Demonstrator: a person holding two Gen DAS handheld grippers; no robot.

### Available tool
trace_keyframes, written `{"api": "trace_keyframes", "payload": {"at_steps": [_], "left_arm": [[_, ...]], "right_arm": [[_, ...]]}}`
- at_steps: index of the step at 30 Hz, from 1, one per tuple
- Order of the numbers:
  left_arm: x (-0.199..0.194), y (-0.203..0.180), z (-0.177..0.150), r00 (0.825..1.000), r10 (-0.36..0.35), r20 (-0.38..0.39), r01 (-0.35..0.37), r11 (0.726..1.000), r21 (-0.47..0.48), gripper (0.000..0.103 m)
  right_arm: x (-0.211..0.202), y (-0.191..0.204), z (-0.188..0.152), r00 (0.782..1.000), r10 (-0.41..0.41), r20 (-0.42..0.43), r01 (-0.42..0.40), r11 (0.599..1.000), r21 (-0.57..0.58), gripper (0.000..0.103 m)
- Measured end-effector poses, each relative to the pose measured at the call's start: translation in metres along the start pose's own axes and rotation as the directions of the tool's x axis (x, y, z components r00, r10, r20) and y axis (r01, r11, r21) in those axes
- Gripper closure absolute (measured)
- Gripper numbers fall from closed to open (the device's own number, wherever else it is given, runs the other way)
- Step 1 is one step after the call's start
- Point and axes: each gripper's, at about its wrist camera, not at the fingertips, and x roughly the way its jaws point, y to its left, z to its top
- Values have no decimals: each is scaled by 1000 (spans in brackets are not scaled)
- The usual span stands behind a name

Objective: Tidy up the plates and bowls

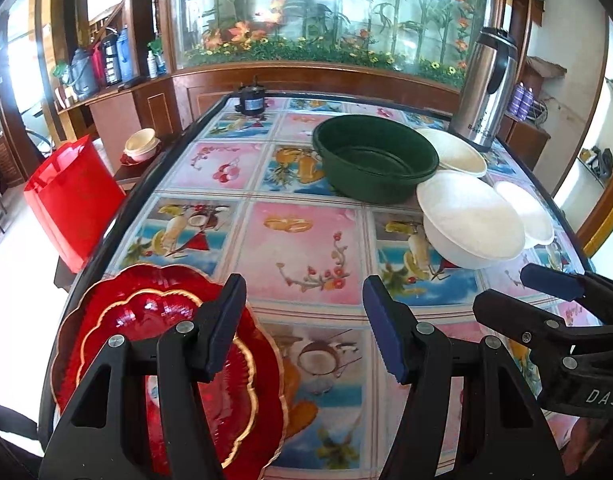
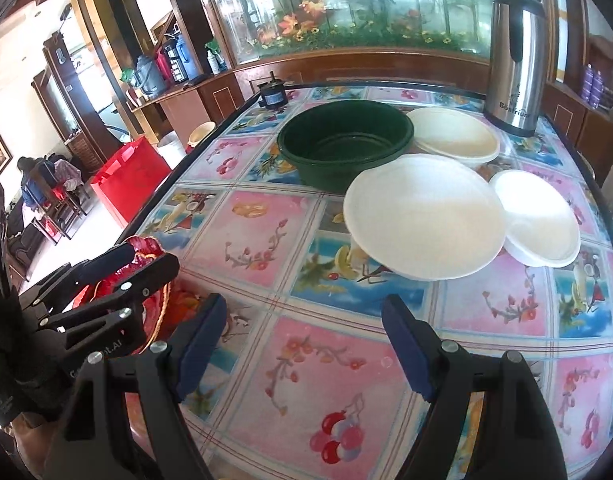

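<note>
Both sets of fingers are standing apart with nothing between them: my left gripper (image 1: 304,328) is hovering over the near left part of the surface (image 1: 306,248), and my right gripper (image 2: 304,348) is hanging just beside it to the right, its jaws a little wider. Under the left finger I am seeing a stack of red scalloped plates (image 1: 154,312) with gold rims, a smaller one lying on a larger one, sitting at the near left edge. Past the open middle of the patterned cloth, three white bowls (image 2: 422,216) are waiting on the right side: the biggest one is tilting, its far rim leaning on the green basin (image 2: 346,140), a smaller one (image 2: 536,220) is sitting just right of it, and a third (image 2: 454,132) is lying behind, touching the basin's right side. Further back, a steel thermos jug (image 2: 514,56) is standing upright at the far right corner, and a small dark canister (image 2: 272,96) is resting at the far left edge. Off the surface on the left, a red bag (image 1: 70,196) is standing on a chair, and a planted glass display (image 1: 326,12) is filling the wall behind.
</note>
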Motion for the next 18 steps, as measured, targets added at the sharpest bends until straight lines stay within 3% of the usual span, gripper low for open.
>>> {"api": "trace_keyframes", "payload": {"at_steps": [18], "left_arm": [[29,-35,31,1000,6,-11,-5,999,50,42]], "right_arm": [[8,-26,24,1000,-20,10,20,1000,12,23]]}}
